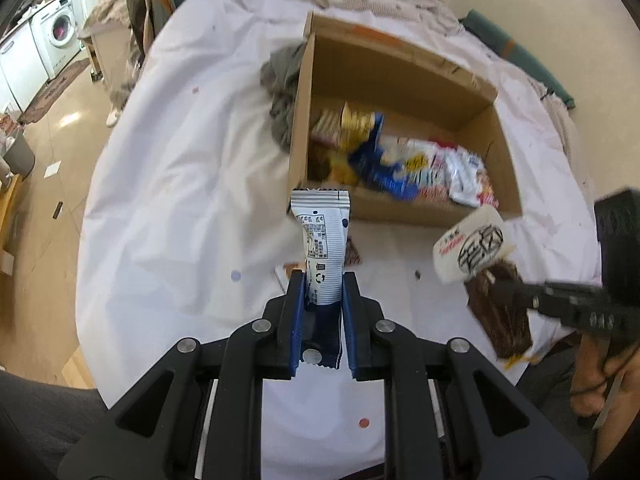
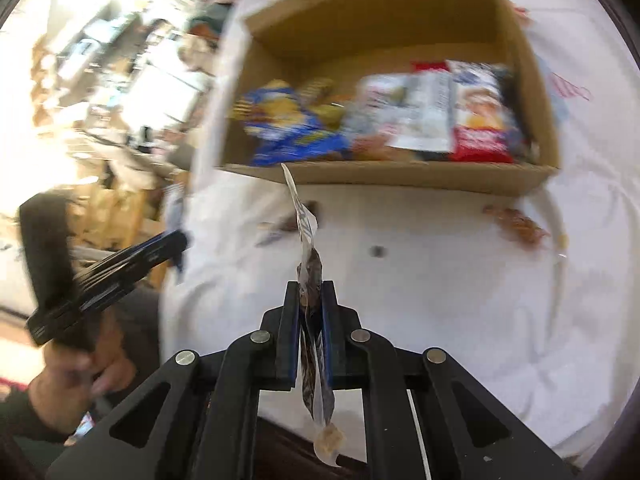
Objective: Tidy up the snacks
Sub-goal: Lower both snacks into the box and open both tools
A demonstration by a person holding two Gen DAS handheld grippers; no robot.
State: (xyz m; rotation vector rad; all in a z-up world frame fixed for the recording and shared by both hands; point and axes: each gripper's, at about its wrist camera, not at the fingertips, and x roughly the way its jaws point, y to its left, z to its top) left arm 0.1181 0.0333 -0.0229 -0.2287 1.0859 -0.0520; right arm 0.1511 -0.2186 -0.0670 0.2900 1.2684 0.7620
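My left gripper (image 1: pixel 322 278) is shut on a white and blue snack packet (image 1: pixel 322 236), held upright above the white cloth, just short of the cardboard box (image 1: pixel 404 80). The box holds several snack packs (image 1: pixel 400 164). My right gripper (image 2: pixel 311 288) is shut on a brown and white snack packet (image 2: pixel 310 264), seen edge-on, in front of the box (image 2: pixel 384 178). That packet (image 1: pixel 476 256) and the right gripper (image 1: pixel 516 290) show at the right of the left wrist view. The left gripper (image 2: pixel 178 242) shows at the left of the right wrist view.
A white cloth (image 1: pixel 180 184) covers the table. A grey rag (image 1: pixel 284 92) lies against the box's left wall. A small brown wrapper (image 1: pixel 354 256) lies behind my left packet, another (image 2: pixel 516 222) right of the box front. The floor drops off at left (image 1: pixel 52 152).
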